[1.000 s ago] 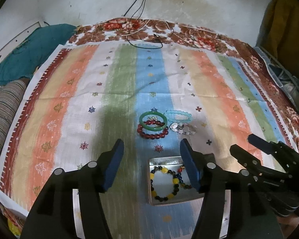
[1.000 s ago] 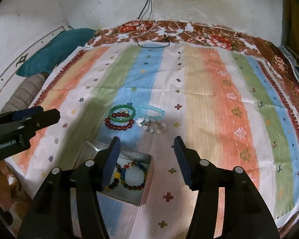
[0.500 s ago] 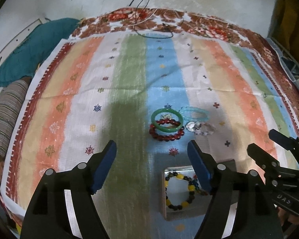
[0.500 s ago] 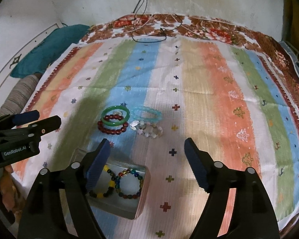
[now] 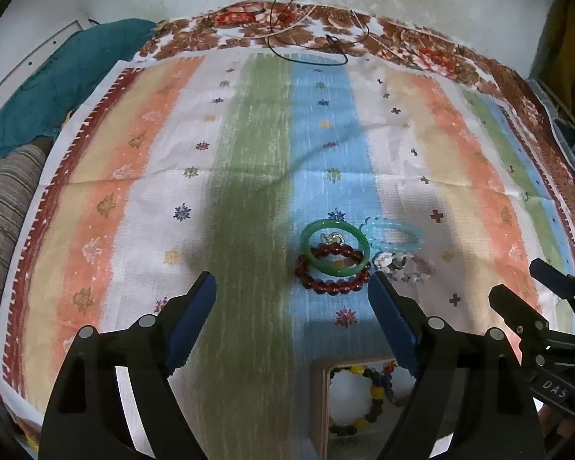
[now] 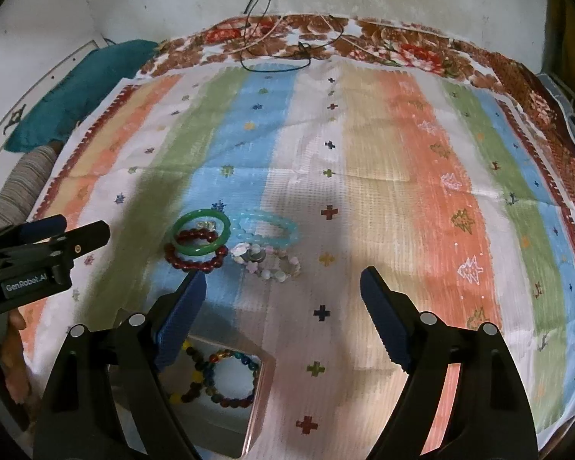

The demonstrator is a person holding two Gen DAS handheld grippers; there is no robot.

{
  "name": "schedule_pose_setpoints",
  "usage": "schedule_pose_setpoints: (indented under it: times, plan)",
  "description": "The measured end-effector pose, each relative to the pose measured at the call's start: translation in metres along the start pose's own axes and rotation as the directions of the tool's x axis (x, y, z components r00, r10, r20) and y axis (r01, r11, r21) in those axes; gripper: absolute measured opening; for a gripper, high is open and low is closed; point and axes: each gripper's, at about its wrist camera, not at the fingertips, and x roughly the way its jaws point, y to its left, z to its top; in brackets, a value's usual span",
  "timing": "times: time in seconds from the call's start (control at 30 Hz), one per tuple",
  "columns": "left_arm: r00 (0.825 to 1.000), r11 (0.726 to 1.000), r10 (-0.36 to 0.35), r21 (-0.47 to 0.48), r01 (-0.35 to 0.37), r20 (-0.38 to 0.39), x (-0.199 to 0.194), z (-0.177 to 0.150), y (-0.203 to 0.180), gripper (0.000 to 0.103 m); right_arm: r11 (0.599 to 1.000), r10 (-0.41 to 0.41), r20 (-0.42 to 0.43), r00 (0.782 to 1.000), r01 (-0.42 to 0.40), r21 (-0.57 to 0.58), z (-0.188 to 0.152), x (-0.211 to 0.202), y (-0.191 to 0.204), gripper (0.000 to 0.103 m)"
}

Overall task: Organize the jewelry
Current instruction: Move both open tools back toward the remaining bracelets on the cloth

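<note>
Four bracelets lie clustered at mid-frame, beyond the tin (image 6: 262,391) at bottom. Both grippers, left (image 5: 292,295) and right (image 6: 281,291), hang empty, fingers wide. I'd take the green bangle (image 6: 202,237) first, since it overlaps the red beads (image 6: 195,258).

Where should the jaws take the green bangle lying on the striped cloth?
Probably on the green bangle at its far-left arc, coming from above with one jaw inside the ring and one outside. It lies nearly flat, its near edge propped on the dark red bead bracelet, and the pale blue bracelet crowds its right side. A small clear charm sits inside.
</note>
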Motion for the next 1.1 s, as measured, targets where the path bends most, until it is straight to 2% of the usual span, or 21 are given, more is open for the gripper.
schedule_pose_setpoints:
  times: [0.5,1.1]
  plan:
    - [0.999,0.998,0.026,0.058,-0.024,-0.042,0.035,0.011,-0.015,0.081,1.000,-0.029,-0.039,0.999,0.029,0.000,0.011,0.033,-0.001,0.083]
    - [0.995,0.999,0.017,0.044,-0.013,-0.094,0.085,0.025,-0.006,0.081,0.998,-0.038,-0.099,0.994,0.042,0.040,0.024,0.078,-0.010,0.083]
